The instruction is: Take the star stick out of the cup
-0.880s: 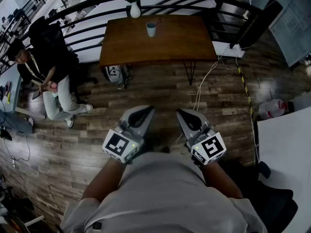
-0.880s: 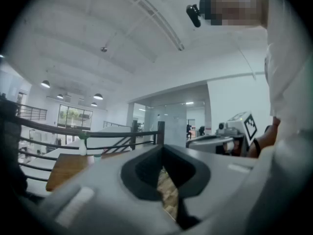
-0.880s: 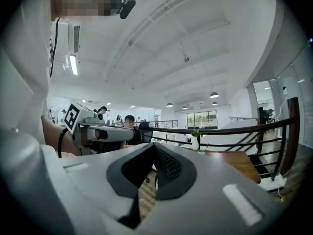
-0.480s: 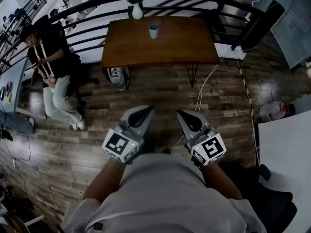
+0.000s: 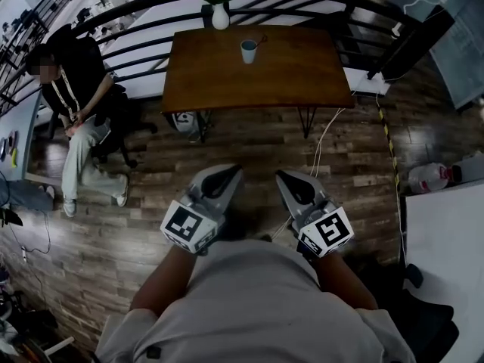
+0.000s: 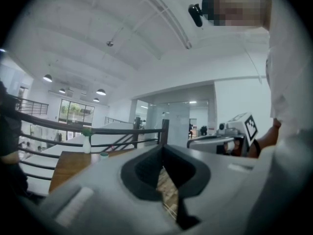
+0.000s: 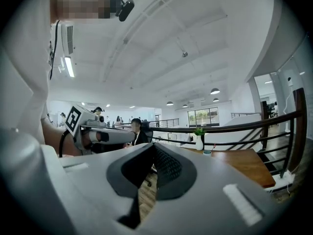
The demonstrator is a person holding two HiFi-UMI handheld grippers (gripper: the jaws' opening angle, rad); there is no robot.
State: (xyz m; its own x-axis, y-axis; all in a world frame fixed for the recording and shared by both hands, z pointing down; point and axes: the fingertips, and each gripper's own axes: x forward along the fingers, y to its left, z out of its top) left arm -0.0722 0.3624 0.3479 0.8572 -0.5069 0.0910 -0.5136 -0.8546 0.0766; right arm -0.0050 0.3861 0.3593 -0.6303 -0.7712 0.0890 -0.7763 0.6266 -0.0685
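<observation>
A seated person [image 5: 76, 104] is seen at the left, on a chair beside the dark railing [image 5: 136, 48], on the wooden floor [image 5: 113, 233]. The left claw [image 5: 225, 171] is held low, close to the body of the person who carries it, above the floor and well apart from the worktop [image 5: 302, 74]. In the left gripper view its jaws are seen brought together at the tips, and nothing is held between them; only a thin strip of floor is seen through the gap behind the tips.

On the worktop, a white vase [image 5: 220, 17] with a green plant is placed at the far edge, left of the middle. The cup [image 5: 249, 51] is found just right of the vase, near the far edge and about at its middle. The star stick [image 5: 261, 41] is seen inside the cup, leaned to the right over the rim; its star cannot be made out from here. Cup and stick lie far ahead of both claws, a little nearer to the line of the left one.

The right claw [image 5: 285, 175] is held beside the left one, equally low and near the body. In the right gripper view its jaws are also closed tip to tip, with nothing gripped. A white plastic container [image 5: 427, 177] is lying on the floor at the far right.
</observation>
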